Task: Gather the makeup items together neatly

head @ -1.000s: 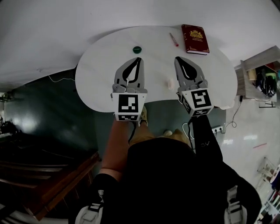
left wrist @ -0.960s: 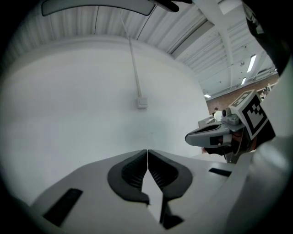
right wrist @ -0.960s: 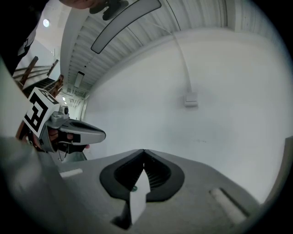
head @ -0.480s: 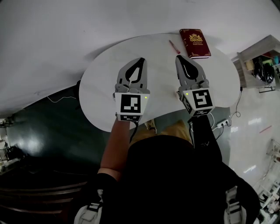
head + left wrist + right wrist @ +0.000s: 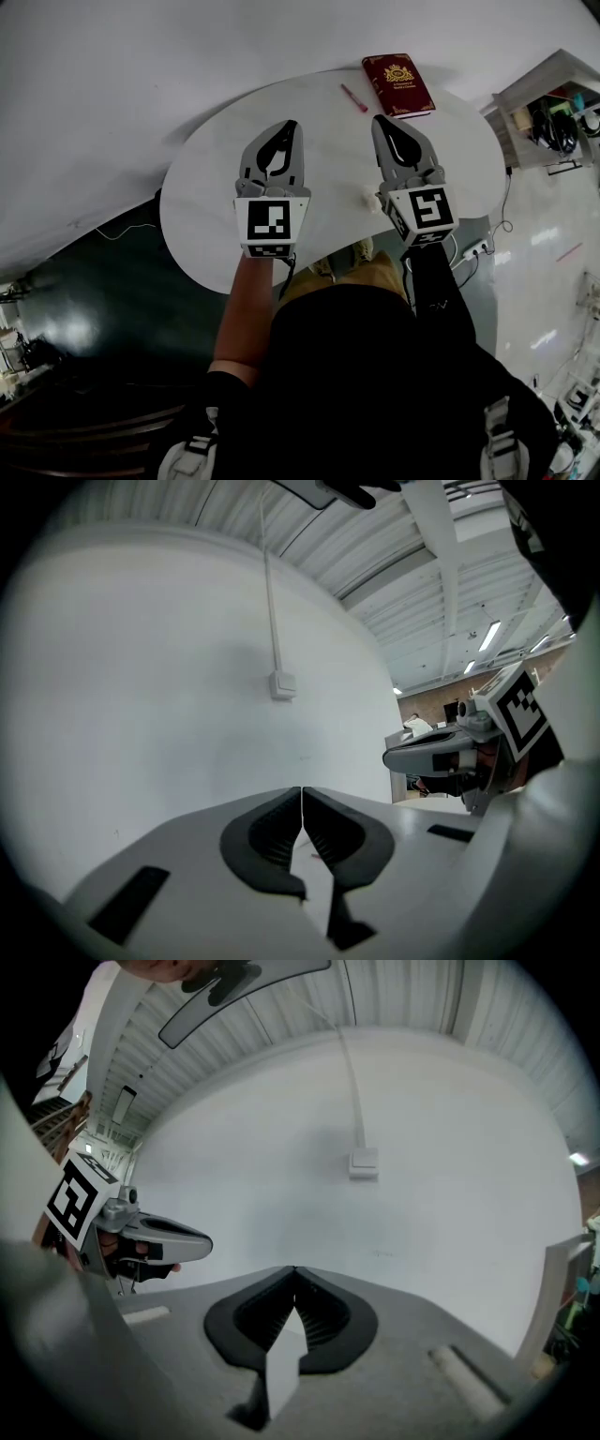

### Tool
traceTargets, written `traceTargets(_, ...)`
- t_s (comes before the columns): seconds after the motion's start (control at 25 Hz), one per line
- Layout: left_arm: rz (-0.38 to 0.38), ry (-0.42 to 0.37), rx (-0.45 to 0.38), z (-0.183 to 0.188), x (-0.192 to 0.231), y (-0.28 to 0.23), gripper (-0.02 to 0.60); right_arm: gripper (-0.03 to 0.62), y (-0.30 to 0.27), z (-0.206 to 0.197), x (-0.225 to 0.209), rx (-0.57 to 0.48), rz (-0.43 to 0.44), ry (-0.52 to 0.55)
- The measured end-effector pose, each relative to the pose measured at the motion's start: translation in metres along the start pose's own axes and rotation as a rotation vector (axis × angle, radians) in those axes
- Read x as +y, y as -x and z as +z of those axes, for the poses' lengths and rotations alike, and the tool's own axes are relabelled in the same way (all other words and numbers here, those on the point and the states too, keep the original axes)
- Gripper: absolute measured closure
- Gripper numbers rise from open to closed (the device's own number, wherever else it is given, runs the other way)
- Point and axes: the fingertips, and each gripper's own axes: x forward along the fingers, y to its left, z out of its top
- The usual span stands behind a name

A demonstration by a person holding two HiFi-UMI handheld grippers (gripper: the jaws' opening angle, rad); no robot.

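A thin red makeup pencil [image 5: 353, 97] lies at the far side of the round white table [image 5: 206, 197], just left of a dark red book [image 5: 398, 84]. A small pale item [image 5: 367, 195] rests near the table's front edge, beside my right gripper. My left gripper [image 5: 290, 123] [image 5: 301, 789] hovers over the table's middle, shut and empty. My right gripper [image 5: 379, 119] [image 5: 294, 1269] is held beside it, also shut with nothing between its jaws, its tip short of the pencil. Both point level at a white wall.
A shelf unit [image 5: 548, 108] with clutter stands right of the table. A power strip [image 5: 475, 250] and cable lie on the pale floor below it. Dark floor lies to the left. A switch box [image 5: 282, 683] [image 5: 364, 1162] hangs on the wall ahead.
Both grippers and the head view have swung a little to the left over the table. A green cap seen one second ago is now hidden behind the left gripper. Both jaws stayed shut.
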Motion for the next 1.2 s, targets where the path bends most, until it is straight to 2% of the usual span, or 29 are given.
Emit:
traceTargets(0.12,0.007,-0.024,0.032,-0.003,-0.002,-0.006,0.571,0.589,-0.004,-0.010,-0.010,0.021,-0.021,-0.014)
traceTargets(0.2,0.008,-0.035,0.042,-0.006,-0.002,-0.011,0.571,0.589,-0.010,-0.033,-0.016,0.073,-0.020,-0.036)
traceTargets(0.44,-0.003,0.001,0.053,-0.018,-0.009,-0.013,0.571,0.524,0.001,-0.154,-0.001,0.411,0.090,-0.122)
traceTargets(0.6,-0.003,0.017,0.060,-0.023,-0.008,-0.018,0.571,0.454,0.027,-0.235,0.005,0.627,0.097,-0.145)
traceTargets(0.72,-0.002,0.023,0.067,-0.027,-0.008,-0.023,0.571,0.420,0.045,-0.277,0.006,0.746,0.091,-0.174)
traceTargets(0.96,-0.009,0.035,0.074,-0.026,-0.009,-0.028,0.571,0.418,0.081,-0.335,0.022,0.984,0.131,-0.174)
traceTargets(1.08,0.004,0.021,0.080,-0.029,-0.005,-0.029,0.571,0.467,0.087,-0.343,0.023,1.016,0.172,-0.161)
traceTargets(1.2,0.008,0.025,0.079,-0.030,-0.003,-0.030,0.571,0.478,0.077,-0.331,0.014,0.958,0.154,-0.173)
